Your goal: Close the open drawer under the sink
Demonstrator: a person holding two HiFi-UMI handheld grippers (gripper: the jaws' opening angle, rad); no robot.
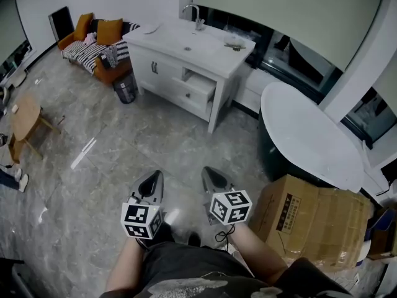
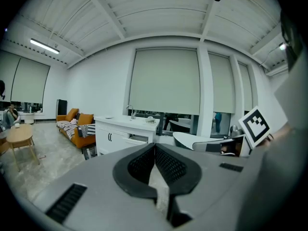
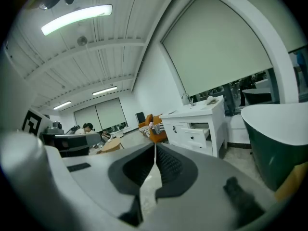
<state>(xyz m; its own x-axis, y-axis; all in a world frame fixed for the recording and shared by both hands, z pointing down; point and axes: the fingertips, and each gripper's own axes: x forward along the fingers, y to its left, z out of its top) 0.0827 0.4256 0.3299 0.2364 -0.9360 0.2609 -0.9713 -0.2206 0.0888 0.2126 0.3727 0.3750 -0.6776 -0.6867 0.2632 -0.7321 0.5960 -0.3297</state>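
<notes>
At six o'clock in the head view, close to the person's body, the left gripper (image 1: pixel 159 174) and right gripper (image 1: pixel 207 170) sit side by side, both aimed toward twelve o'clock. Each has its jaws pressed together with nothing between them. Under them spreads a floor (image 1: pixel 124 144) of glossy grey marbled tile, with a pale streak at ten o'clock. Straight up at twelve o'clock, well apart from both grippers, stands a white vanity (image 1: pixel 149 70) against the wall. Its top holds the sink (image 1: pixel 186 42), with a tap (image 1: pixel 193 14) at the back edge. The drawer (image 1: pixel 198 87) is in the vanity's right half, just below the top, and sticks out toward the room. At eleven o'clock an orange sofa (image 1: pixel 93 42) with striped cushions fills the corner, and a dark bin (image 1: pixel 126 89) stands between it and the vanity. At nine o'clock is a small wooden table (image 1: pixel 25 118). At two o'clock a tub (image 1: pixel 310 141) with a white rim and dark green sides stands near the windows, which are covered by pale blinds (image 1: pixel 291 11). At three o'clock, just beside the right gripper, lies a cardboard box (image 1: pixel 316 219).
</notes>
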